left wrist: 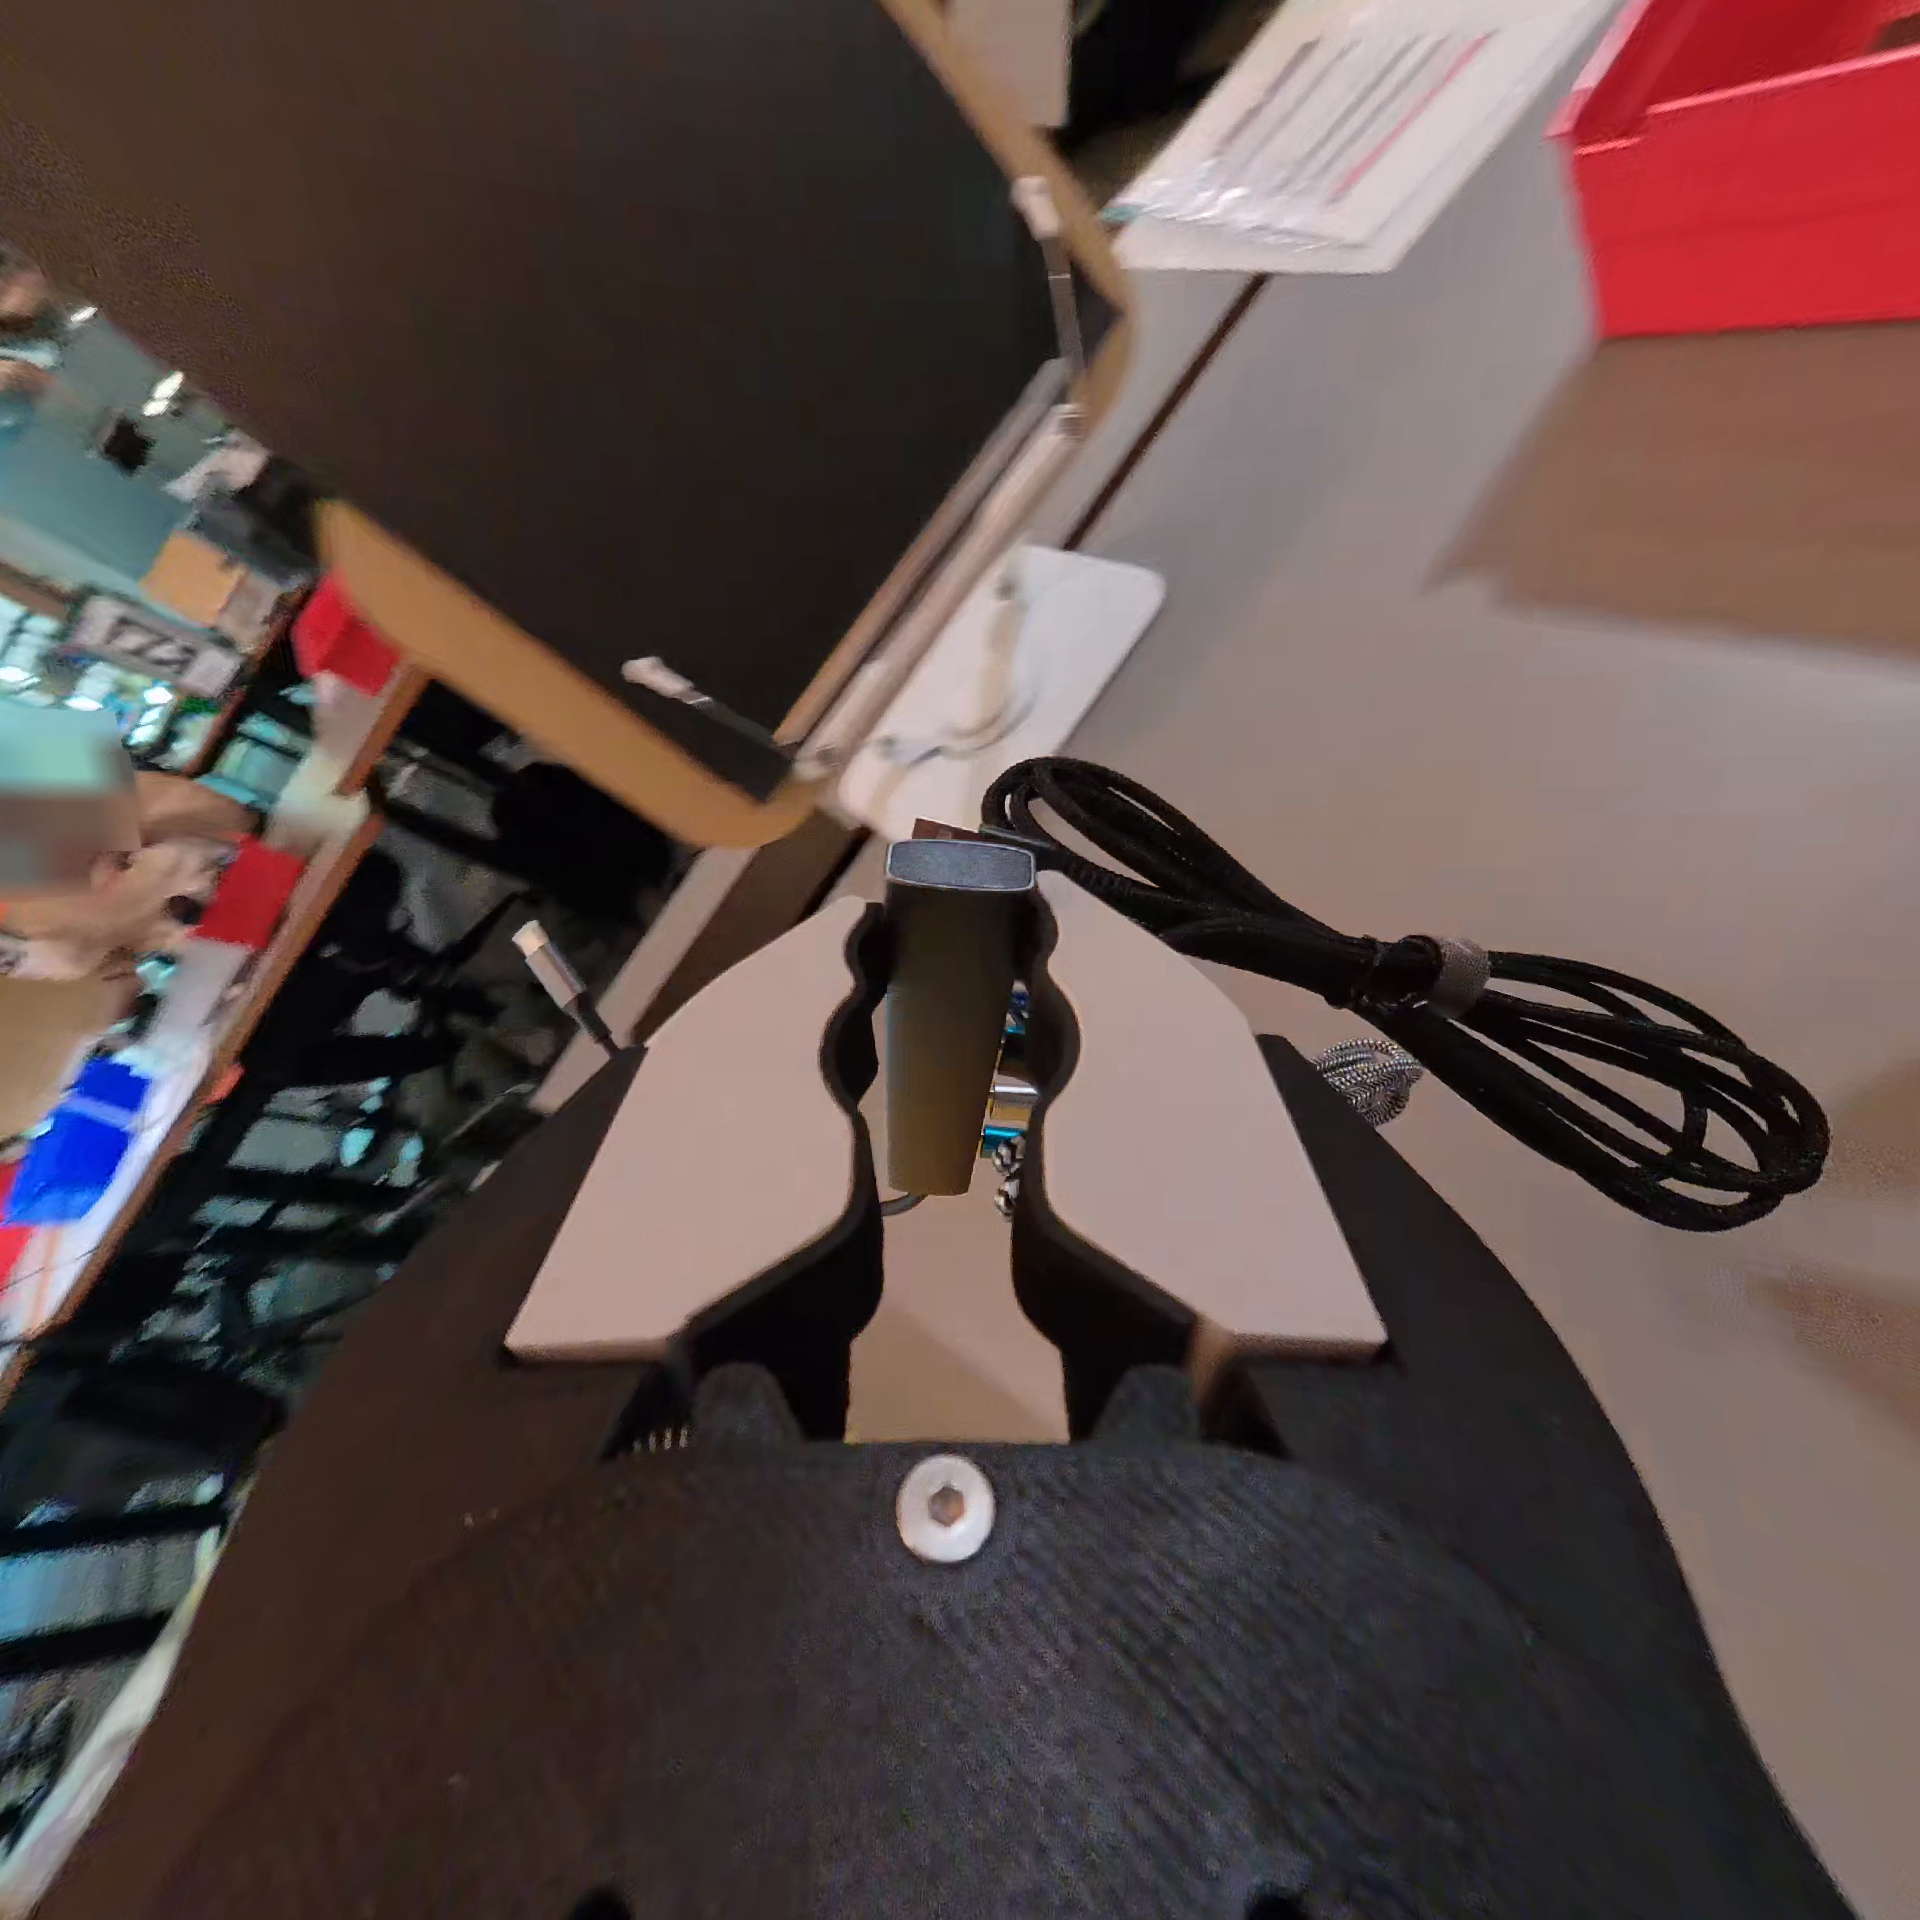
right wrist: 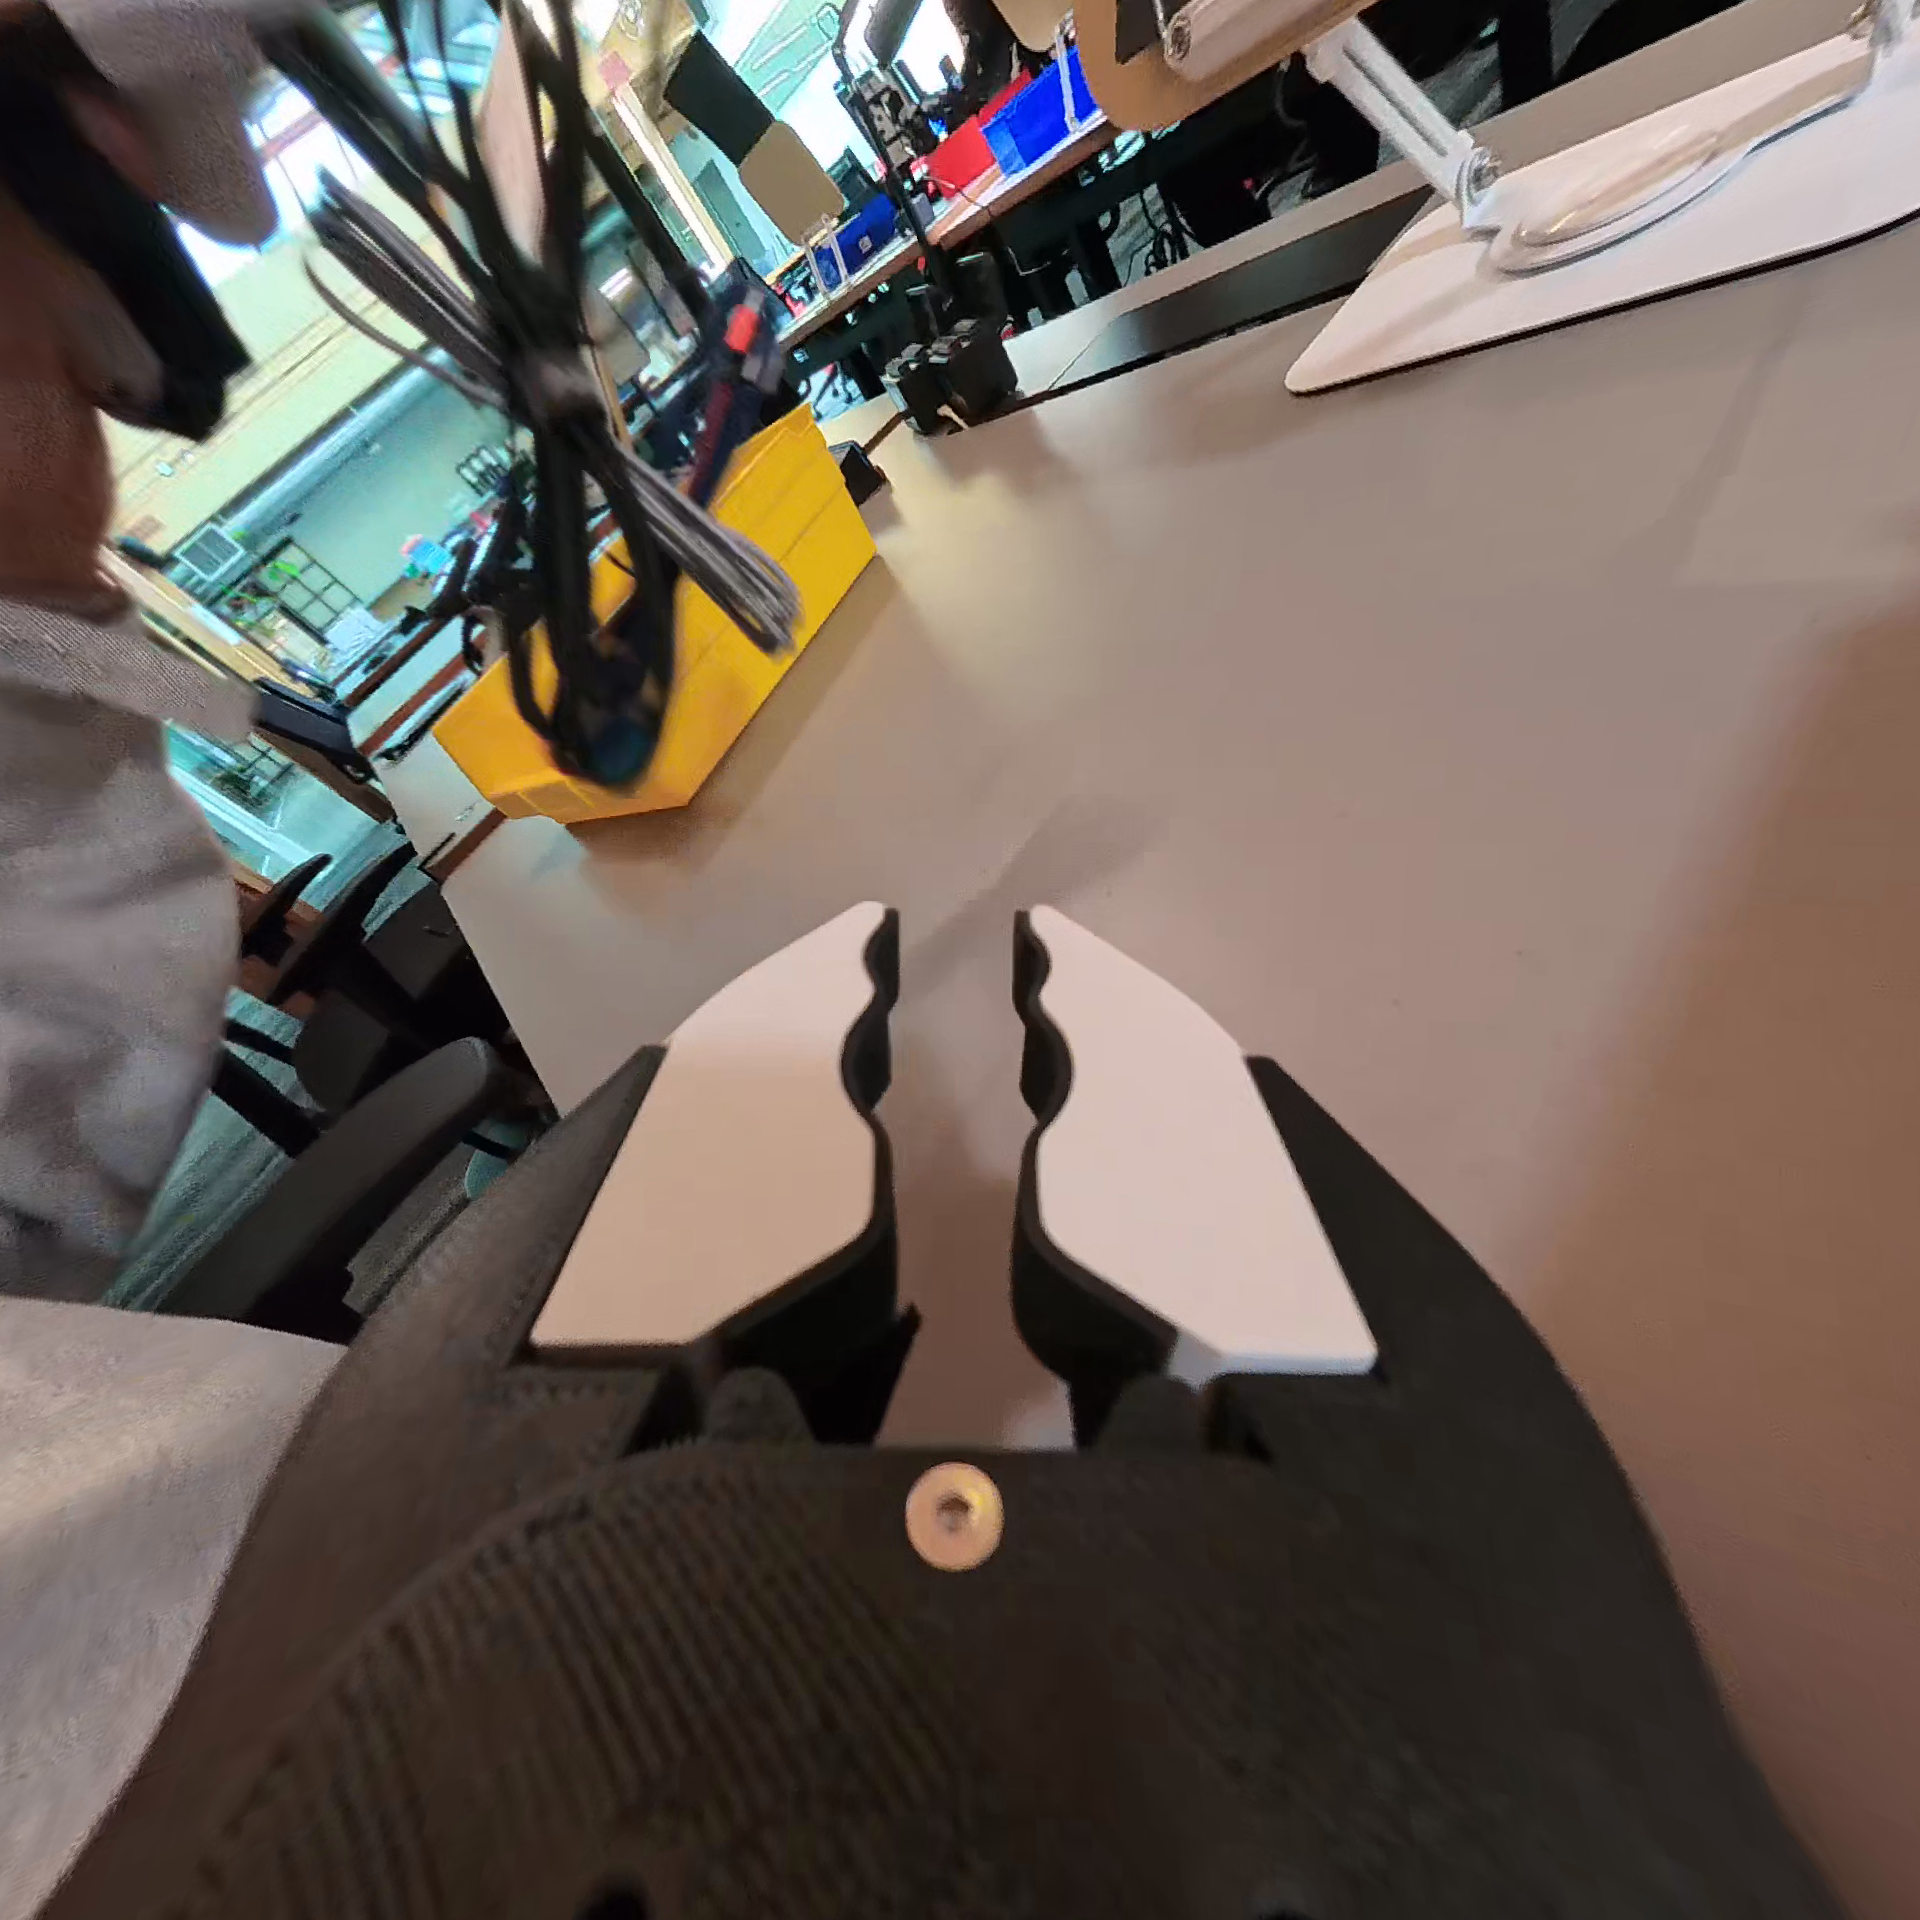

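My left gripper (left wrist: 951, 914) is shut on a grey metal adapter block (left wrist: 940, 1039), gripped by its sides with its end sticking out past the fingertips. A coiled black cable (left wrist: 1455, 997), bound with a strap, trails from beside the block, and a grey braided cable (left wrist: 1361, 1075) shows behind the right finger. A short lead with a silver plug (left wrist: 545, 961) hangs at the left. In the right wrist view a blurred cable bundle (right wrist: 561, 436) dangles in the air at upper left. My right gripper (right wrist: 954, 925) is open and empty, low over the tan table (right wrist: 1351, 727).
A monitor (left wrist: 571, 312) with a black screen stands on a white base (left wrist: 1039, 644), which also shows in the right wrist view (right wrist: 1558, 270). A red box (left wrist: 1766, 187) and a white sheet (left wrist: 1309, 145) lie beyond. A yellow bin (right wrist: 748, 644) sits at the table's left edge. A person in grey is at the left. My left tips are roughly 30 cm from the monitor (left wrist: 571, 312).
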Tool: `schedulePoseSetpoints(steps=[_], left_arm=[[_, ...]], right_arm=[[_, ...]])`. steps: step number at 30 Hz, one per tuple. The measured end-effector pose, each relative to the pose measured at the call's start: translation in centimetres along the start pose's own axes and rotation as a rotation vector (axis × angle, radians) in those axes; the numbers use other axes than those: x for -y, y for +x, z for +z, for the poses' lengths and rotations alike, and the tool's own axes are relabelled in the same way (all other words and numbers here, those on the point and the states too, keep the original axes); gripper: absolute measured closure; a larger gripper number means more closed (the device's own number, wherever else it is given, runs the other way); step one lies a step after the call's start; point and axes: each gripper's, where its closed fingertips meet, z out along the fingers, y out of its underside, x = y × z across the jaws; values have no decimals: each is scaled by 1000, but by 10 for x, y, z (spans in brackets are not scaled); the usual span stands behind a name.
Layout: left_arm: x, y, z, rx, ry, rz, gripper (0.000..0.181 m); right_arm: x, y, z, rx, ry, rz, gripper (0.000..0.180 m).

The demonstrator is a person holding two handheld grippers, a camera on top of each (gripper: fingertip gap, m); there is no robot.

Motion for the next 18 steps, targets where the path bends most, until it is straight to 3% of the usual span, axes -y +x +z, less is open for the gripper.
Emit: schedulePoseSetpoints(steps=[5, 11, 14, 15, 18], left_arm=[[-7, 104, 63, -202, 51, -58, 153], [7, 189, 77, -498, 115, -159, 153], [10, 212, 80, -552, 137, -171, 153], [10, 216, 81, -555, 142, -175, 153], [13, 224, 79, -581, 177, -197, 152]], right_arm=[[-3, 0, 0, -56, -19, -122, 161], [11, -10, 2, -160, 67, -464, 149], [4, -10, 13, -214, 22, -594, 147], [-1, -5, 17, -251, -15, -632, 149], [-4, 4, 21, -337, -39, -721, 177]])
